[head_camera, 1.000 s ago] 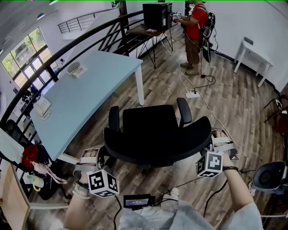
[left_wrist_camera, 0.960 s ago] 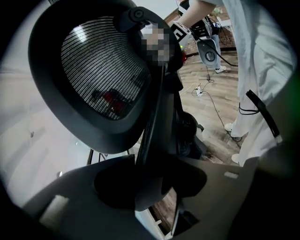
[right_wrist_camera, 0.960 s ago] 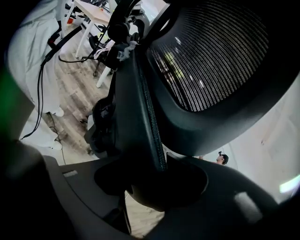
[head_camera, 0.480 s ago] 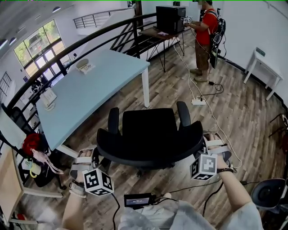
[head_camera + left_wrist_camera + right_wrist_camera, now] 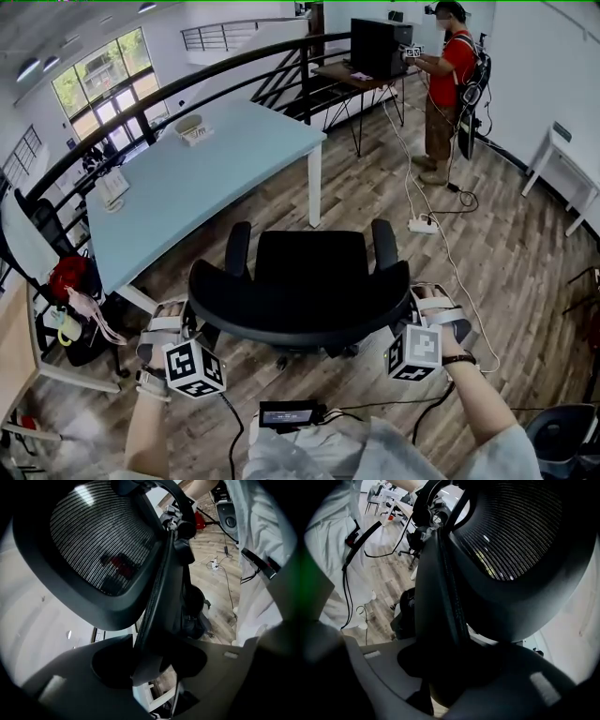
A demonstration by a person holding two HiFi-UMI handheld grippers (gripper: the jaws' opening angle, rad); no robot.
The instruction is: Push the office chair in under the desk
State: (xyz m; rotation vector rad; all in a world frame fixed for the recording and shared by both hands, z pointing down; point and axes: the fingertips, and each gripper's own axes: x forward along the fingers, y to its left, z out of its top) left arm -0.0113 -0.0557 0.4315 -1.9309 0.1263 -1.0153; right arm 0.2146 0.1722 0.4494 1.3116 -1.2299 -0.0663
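Chair (image 5: 309, 267) stands mid-frame in the head view on the wood floor (image 5: 506, 234). Its seat faces the top of the picture and its backrest (image 5: 300, 317) is nearest the person, so both grippers come at it from behind, one at each end of the rim. The desk (image 5: 206, 178) fills the upper left. The chair is near the desk's lower-right edge but not under it, so the push looks barely begun.

The left gripper (image 5: 190, 319) has its jaws spread astride the rim's left end (in its own view the dark edge runs straight down between them). It seems hooked there to steer rather than to pinch. The right gripper (image 5: 411, 302) has just been closing its jaws, and they now pinch the rim's right end, which fills the gap between them.

Holding both ends lets the person aim the chair. The desk lies up and to the left, so the chair probably needs turning that way as it goes.
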